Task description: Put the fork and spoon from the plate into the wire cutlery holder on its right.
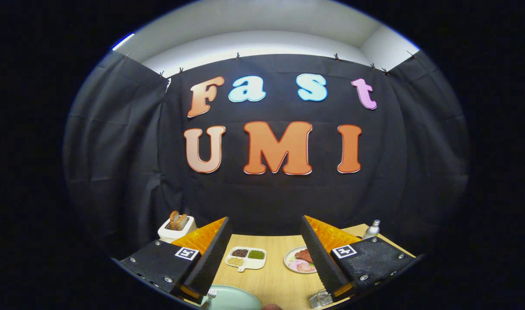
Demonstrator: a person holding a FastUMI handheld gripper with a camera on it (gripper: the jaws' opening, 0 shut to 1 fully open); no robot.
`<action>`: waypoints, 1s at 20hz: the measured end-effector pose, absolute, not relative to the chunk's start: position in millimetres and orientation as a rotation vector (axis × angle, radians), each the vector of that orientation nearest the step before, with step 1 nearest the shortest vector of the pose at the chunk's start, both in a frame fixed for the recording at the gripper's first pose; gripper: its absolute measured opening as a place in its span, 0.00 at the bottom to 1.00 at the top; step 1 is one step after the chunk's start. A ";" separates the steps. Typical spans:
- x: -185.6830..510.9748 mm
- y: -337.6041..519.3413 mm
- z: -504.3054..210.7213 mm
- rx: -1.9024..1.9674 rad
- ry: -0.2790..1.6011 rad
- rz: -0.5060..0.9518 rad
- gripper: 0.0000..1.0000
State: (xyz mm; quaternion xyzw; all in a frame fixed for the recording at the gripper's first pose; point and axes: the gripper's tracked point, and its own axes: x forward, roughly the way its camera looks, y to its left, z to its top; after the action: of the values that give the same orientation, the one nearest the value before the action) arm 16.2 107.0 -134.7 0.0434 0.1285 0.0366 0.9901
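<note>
My gripper (pixel 266 241) is held high above the wooden table, open, with nothing between its fingers. Below the left finger lies the pale green plate (pixel 236 299), partly cut off from sight. A fork (pixel 210 296) shows its tines at the plate's left rim; the spoon I cannot make out. Under the right finger, to the right of the plate, a bit of the wire cutlery holder (pixel 320 298) is seen.
Beyond the fingers on the table (pixel 275 275) lie a white divided dish of grains (pixel 246 257) and a plate of meat (pixel 300 260). A toaster with bread (pixel 176 227) stands far left, a small bottle (pixel 372 229) far right.
</note>
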 end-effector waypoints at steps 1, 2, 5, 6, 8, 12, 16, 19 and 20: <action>15.1 121.6 -143.9 0.087 0.297 0.100 0.97; 14.6 133.5 -158.0 0.084 0.345 0.121 0.97; 3.9 168.0 -207.4 0.081 0.534 0.189 0.97; -1.2 177.9 -226.2 0.086 0.607 0.205 0.97; -18.2 185.5 -265.8 0.068 0.771 0.208 0.97; -44.3 204.2 -324.3 0.067 1.001 0.236 0.96; -79.6 231.6 -367.6 0.035 1.202 0.321 0.94; -101.8 239.4 -396.6 -0.013 1.327 0.345 0.84; -107.5 245.4 -405.4 -0.008 1.362 0.353 0.82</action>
State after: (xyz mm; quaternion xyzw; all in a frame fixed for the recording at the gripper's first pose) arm -107.5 245.4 -405.4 -0.0036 0.6263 0.1623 0.7625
